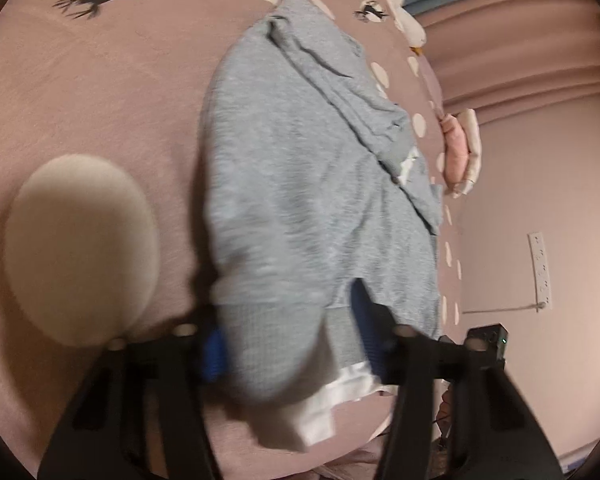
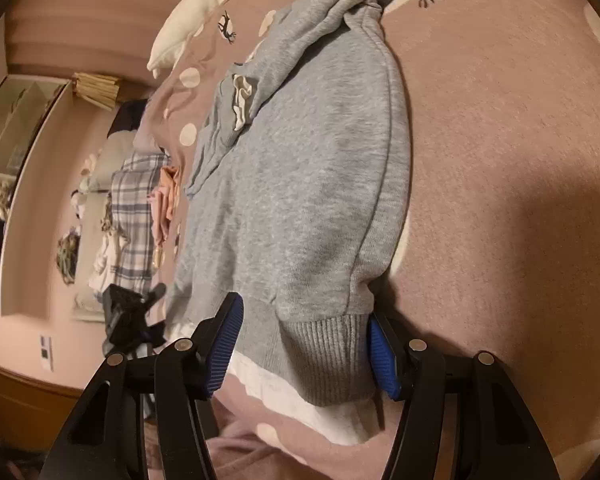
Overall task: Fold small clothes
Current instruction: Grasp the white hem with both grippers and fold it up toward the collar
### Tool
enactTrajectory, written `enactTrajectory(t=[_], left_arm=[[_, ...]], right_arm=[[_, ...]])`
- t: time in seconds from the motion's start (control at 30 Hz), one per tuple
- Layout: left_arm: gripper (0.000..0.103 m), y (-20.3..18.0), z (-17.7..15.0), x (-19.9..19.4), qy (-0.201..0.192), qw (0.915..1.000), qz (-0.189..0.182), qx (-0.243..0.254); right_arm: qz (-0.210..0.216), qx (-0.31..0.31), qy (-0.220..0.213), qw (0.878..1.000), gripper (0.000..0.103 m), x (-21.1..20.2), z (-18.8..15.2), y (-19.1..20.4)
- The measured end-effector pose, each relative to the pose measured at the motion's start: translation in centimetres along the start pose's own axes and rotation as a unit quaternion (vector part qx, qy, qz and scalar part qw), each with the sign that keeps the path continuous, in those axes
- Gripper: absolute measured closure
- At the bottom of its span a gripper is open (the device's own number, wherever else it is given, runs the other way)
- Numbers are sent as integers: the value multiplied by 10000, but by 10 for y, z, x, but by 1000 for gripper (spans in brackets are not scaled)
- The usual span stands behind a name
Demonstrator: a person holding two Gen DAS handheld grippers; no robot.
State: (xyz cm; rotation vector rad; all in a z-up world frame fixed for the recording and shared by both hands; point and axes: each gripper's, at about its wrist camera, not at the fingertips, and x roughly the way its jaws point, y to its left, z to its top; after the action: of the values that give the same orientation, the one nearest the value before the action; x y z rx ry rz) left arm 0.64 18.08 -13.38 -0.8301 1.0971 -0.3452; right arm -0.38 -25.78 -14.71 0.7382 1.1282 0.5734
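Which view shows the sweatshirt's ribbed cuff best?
The right wrist view: the grey sweatshirt's ribbed cuff is sharp there, its ribs plain, between the right gripper's blue-padded fingers. The left wrist view shows only a blurred fold of hem, over a white layer.

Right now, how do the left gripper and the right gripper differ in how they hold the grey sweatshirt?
The left gripper has a bunched, rounded fold of the hem of the grey sweatshirt between its pads; the right gripper holds a flat ribbed cuff. The left view is blurred, the right view sharp. The left pads are partly buried in cloth; the right pads show clearly. Both have blue pads and grip the near edge over the pink blanket.
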Motion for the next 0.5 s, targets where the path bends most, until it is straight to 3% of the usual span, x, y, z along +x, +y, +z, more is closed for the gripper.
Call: enactTrajectory(t=[0.03, 0.1, 0.2, 0.33, 0.5], left_arm=[[72, 6, 0, -1, -6, 9999, 21, -108], [73, 14, -1, -4, 3, 9995, -53, -301], [76, 13, -3, -7, -14, 9993, -104, -347], [82, 6, 0, -11, 5, 9974, -617, -382], [83, -16, 8, -16, -59, 9953, -949, -164]], right_arm=[[-70, -79, -20, 9999, 45, 0, -2, 4], [-212, -159, -26, 9996, 58, -1, -4, 4], [-265, -134, -45, 9995, 67, -4, -6, 0], [-227, -319, -165, 9991, 73, -7, -7, 9], [118, -584, -430, 9973, 74, -14, 4, 27]])
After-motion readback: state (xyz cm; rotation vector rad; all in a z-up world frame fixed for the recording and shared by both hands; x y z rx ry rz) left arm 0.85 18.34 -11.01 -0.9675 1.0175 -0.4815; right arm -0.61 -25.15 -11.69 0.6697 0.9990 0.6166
